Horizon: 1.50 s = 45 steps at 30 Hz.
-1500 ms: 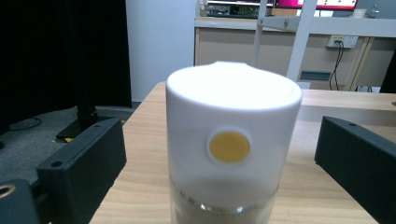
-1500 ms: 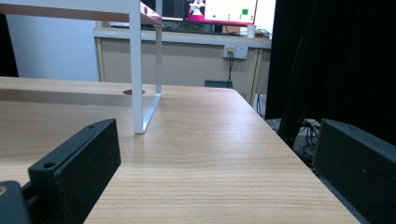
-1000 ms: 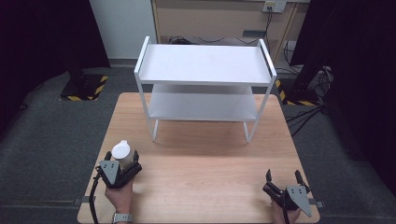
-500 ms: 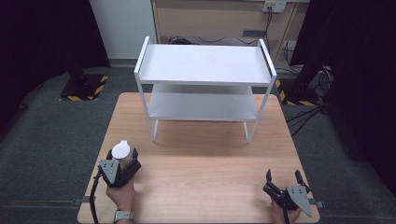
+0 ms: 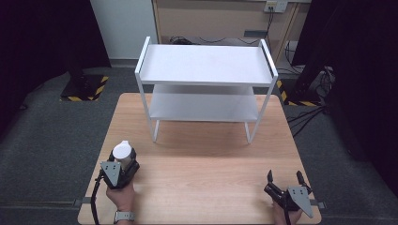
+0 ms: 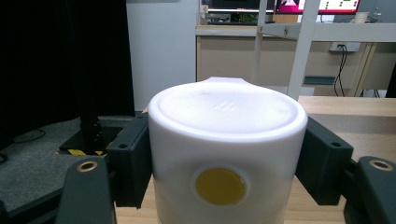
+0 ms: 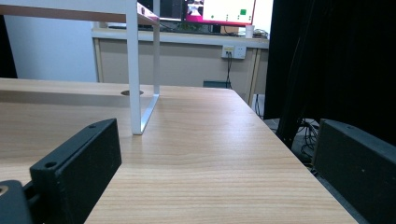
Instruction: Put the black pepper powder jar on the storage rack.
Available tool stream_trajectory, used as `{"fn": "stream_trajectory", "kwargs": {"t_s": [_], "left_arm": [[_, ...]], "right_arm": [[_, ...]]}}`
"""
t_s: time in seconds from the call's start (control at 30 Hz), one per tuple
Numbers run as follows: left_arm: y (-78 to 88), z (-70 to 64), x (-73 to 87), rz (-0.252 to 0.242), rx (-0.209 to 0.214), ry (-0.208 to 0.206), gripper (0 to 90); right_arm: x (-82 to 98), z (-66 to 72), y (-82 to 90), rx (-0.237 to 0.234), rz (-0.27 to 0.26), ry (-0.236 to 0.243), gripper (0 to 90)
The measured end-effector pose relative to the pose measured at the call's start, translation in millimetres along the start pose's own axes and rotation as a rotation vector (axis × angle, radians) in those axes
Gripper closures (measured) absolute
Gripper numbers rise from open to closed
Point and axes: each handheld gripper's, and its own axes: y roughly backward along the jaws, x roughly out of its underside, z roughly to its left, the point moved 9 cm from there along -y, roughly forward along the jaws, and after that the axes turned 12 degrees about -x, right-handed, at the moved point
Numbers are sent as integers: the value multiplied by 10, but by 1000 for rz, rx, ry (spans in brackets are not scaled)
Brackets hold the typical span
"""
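Cup: white plastic cup (image 6: 227, 154), upside down on the bench (image 5: 202, 164), near left corner
Handling: likely light, stiff, smooth-walled, may slip
Hold: left hand-held gripper (image 5: 123, 161) has just closed, pinching its sides
Right hand-held gripper (image 5: 284, 179): spread, empty

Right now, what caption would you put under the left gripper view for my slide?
Left tongs shut on a white cup with a yellow dot, near the white shelf rack.
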Motion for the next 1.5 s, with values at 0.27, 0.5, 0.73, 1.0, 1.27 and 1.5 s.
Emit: {"fn": "stream_trajectory", "kwargs": {"t_s": [0.27, 0.5, 0.73, 1.0, 1.27, 1.5], "left_arm": [[19, 15, 45, -27, 3, 4, 309], [56, -19, 2, -11, -11, -18, 309], [119, -47, -91, -21, -6, -18, 310], [231, -156, -351, 6, 30, 7, 310], [347, -280, -483, 4, 46, 9, 310], [404, -439, -680, 9, 63, 28, 310]], "right_arm": [[-2, -4, -2, -9, 4, 2, 18], [-3, -3, -7, -8, 8, 6, 18], [0, 10, -6, 13, 1, 9, 18], [5, 1, 7, 6, -10, -2, 18], [12, -10, 23, 1, -27, -14, 21], [16, -22, 30, -3, -34, -22, 21]]}}
